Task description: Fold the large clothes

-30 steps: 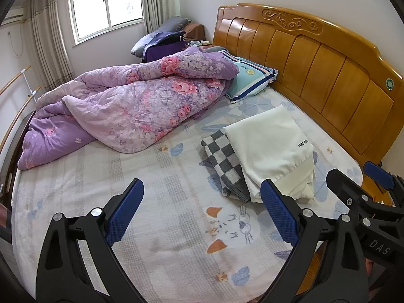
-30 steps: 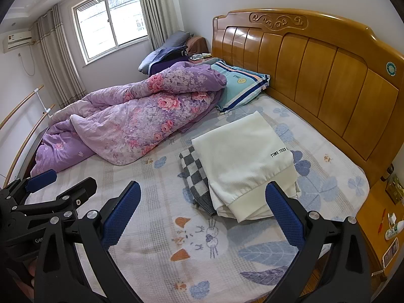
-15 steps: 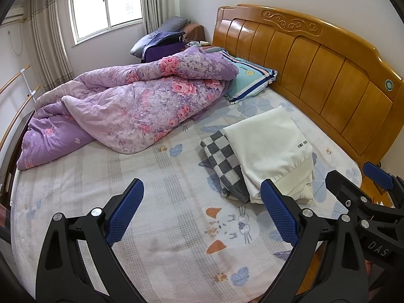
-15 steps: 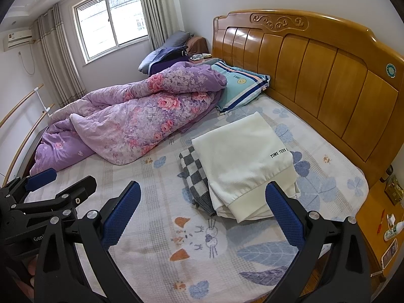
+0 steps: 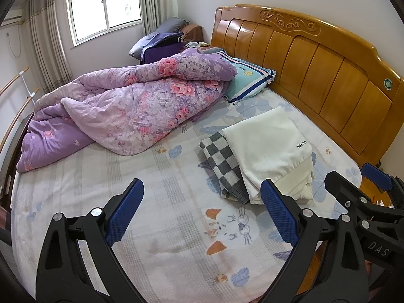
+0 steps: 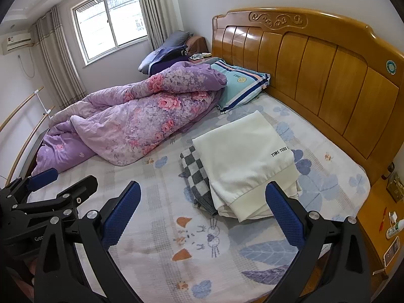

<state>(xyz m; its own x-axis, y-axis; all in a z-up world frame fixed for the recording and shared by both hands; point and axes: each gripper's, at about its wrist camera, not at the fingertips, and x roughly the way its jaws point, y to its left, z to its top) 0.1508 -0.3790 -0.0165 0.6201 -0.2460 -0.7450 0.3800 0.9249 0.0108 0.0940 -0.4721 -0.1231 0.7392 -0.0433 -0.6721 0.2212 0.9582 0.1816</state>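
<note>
Hovering above the near edge of the bed, the left gripper (image 5: 202, 209) had its blue-padded jaws spread wide with nothing between them; the right gripper (image 6: 205, 208) stood equally wide and empty. In the left wrist view the right gripper (image 5: 353, 189) showed at the lower right edge; in the right wrist view the left gripper (image 6: 63, 184) showed at lower left. A folded cream sweatshirt (image 5: 267, 149) with small black lettering lay right of centre on the printed bedsheet (image 5: 164, 202), partly overlapping a folded grey-and-white checkered garment (image 5: 217, 161) on its left side. A rumpled purple floral quilt (image 5: 131, 108) filled the upper left of the bed, touching a striped teal pillow (image 5: 248, 80) beside the wooden headboard (image 5: 315, 68). A window (image 6: 111, 22) sat upper left.
</note>
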